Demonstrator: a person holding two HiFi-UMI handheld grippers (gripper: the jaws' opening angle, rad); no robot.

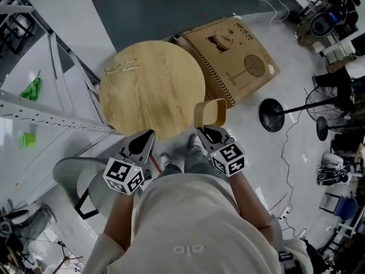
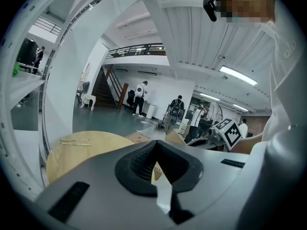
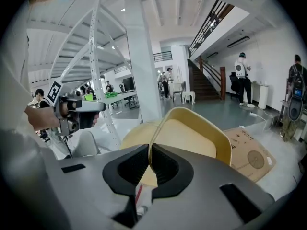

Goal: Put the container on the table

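Head view: container held at the table's edge

Right gripper (image 1: 206, 131) is clamped on the rim of the tan, bowl-shaped container (image 1: 210, 114), which stands on edge at the near rim of the round wooden table (image 1: 151, 87). Left gripper (image 1: 147, 136) hovers alongside, its jaws closed together on nothing.

Container (image 1: 210, 114): plain mustard-tan, paler inside. Table (image 1: 151, 87): light blond wood with fine grain. Left gripper (image 1: 149, 135) and right gripper (image 1: 204, 131): grey shells, black ribbed pads, cubes with black-and-white square markers. Cardboard sheet (image 1: 234, 50): brown, printed with black line drawings and a striped black border. Floor (image 1: 256, 153): pale grey, dark teal beyond. Fan stand (image 1: 272, 115): black. Chair (image 1: 71, 173): light grey. Shirt (image 1: 188, 221): off-white. Small item (image 1: 32, 88) on shelf frame (image 1: 34, 116): bright green on white
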